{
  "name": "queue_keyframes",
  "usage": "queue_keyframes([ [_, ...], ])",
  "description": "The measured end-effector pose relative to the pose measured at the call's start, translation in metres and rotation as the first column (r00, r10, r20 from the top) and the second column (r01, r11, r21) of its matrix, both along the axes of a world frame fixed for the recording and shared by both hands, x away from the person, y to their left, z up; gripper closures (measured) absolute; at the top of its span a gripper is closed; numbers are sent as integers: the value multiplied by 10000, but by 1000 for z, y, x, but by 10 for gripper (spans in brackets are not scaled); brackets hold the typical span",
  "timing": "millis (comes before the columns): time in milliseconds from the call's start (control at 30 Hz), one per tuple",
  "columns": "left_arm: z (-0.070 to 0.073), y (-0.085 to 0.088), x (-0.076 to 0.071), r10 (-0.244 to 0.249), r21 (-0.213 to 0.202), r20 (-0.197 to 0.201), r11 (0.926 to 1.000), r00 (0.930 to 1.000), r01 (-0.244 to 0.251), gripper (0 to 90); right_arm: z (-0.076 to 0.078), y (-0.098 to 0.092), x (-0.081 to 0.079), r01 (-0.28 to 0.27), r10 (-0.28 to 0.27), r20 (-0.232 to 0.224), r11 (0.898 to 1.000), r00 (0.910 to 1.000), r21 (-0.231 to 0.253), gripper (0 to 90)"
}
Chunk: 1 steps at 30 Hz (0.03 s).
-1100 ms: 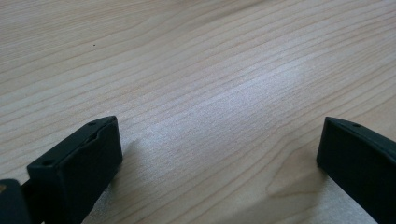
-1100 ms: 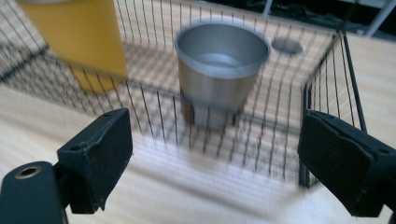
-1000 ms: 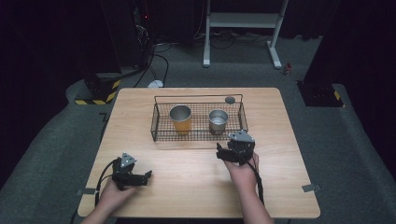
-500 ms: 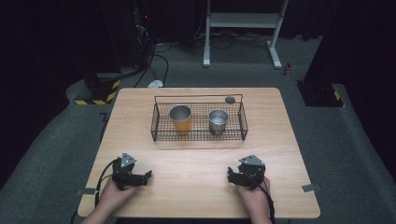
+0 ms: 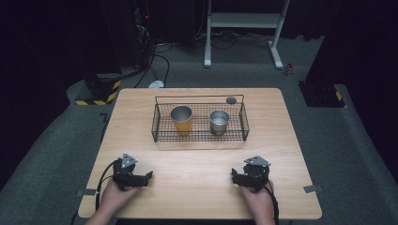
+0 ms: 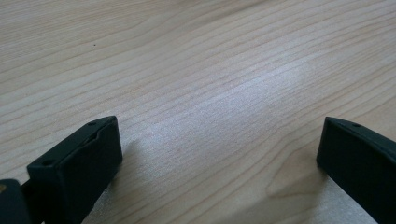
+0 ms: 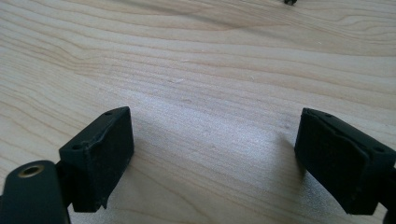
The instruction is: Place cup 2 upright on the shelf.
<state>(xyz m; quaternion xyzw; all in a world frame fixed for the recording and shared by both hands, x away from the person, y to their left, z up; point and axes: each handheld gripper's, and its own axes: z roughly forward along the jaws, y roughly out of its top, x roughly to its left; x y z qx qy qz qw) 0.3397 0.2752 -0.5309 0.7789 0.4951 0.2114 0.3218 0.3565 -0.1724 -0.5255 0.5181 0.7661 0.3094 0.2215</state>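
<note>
Left tongs [image 5: 146, 176] and right tongs [image 5: 233, 176]: both resting near the surface's [image 5: 197, 164] front edge, jaws standing apart, gripping nothing. Orange cup [image 5: 181, 119] and steel cup [image 5: 219, 121]: standing upright inside wire basket [image 5: 155, 131], well apart from both tongs.

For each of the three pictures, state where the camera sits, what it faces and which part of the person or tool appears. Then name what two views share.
High view: above the person's side, looking forward and down on the table and wire basket; both hands, left hand-held gripper and right hand-held gripper show.
Left gripper view: rides that gripper, facing bare wood between open jaws.
Right gripper view: the same, its jaws open.
Shared: the wooden tabletop.
</note>
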Motion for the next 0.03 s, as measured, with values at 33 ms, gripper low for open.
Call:
queue_keyframes([
  [33,0,0,0,2,-4,-4,10000,10000,-2,5,0,0,0,1,-1,3,10000,10000,-3,117],
])
